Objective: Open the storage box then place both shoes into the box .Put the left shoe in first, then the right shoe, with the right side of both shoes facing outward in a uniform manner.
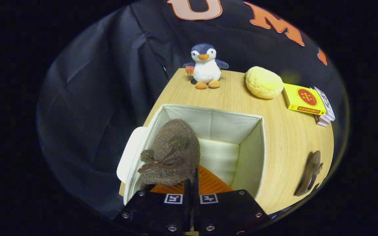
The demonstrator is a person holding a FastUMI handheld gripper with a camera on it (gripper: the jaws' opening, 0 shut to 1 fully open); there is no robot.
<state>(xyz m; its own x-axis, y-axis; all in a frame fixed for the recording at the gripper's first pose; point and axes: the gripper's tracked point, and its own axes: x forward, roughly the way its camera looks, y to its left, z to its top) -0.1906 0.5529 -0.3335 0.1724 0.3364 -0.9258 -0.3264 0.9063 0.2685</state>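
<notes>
The shoe point(171, 152), a fuzzy brown slipper with a bow, hangs over the box point(258, 154), toe up, just ahead of the gripper point(191, 186), whose fingers are pinched nearly together on its heel edge. I judge this the first placing: lower it against the wall at 9 o'clock, leaving room. The box is pale fabric, square, open. The second shoe point(310, 173) lies on the woodgrain table point(294, 137) at 3 o'clock; a plush penguin point(205, 65) stands at 12.
</notes>
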